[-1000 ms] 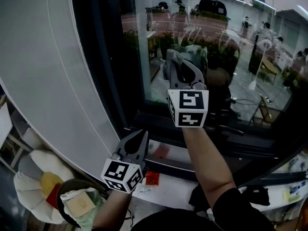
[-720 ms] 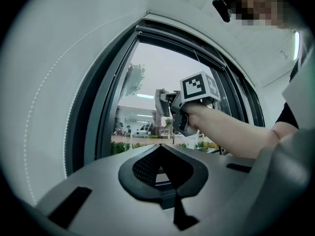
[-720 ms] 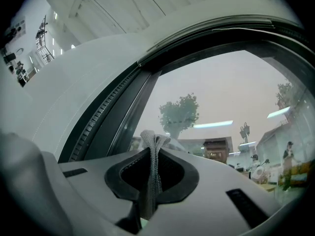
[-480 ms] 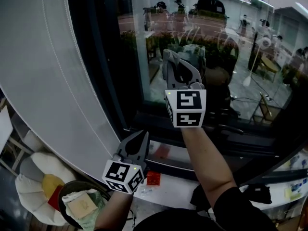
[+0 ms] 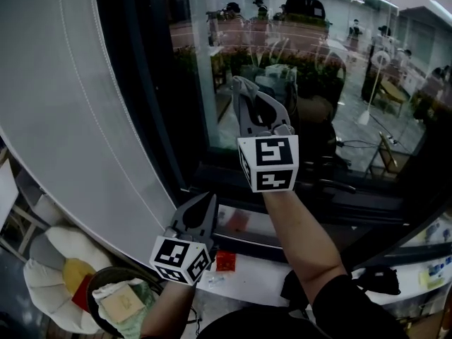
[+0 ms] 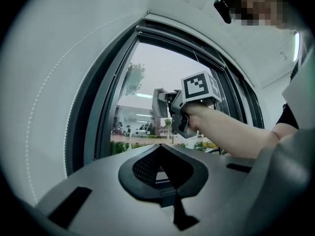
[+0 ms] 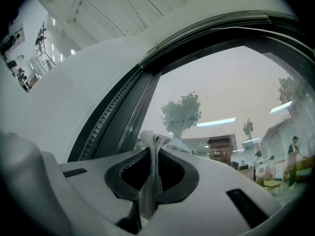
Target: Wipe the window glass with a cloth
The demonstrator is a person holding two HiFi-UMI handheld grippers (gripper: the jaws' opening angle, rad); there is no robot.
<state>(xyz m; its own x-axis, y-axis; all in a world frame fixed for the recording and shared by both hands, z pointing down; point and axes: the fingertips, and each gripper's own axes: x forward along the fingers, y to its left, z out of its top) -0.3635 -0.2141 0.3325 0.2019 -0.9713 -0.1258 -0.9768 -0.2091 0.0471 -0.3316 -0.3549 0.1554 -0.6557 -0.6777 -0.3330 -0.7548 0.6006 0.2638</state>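
Mid-wipe, we judge: at frame centre our right gripper (image 5: 247,90) clamps the grey woven cloth (image 7: 150,191) at the clear window glass (image 5: 353,83) (left gripper (image 5: 205,207) closed, empty).

Cloth (image 7: 153,151): grey knitted mesh, rough. Window glass (image 7: 221,92): smooth, glossy, reflective.
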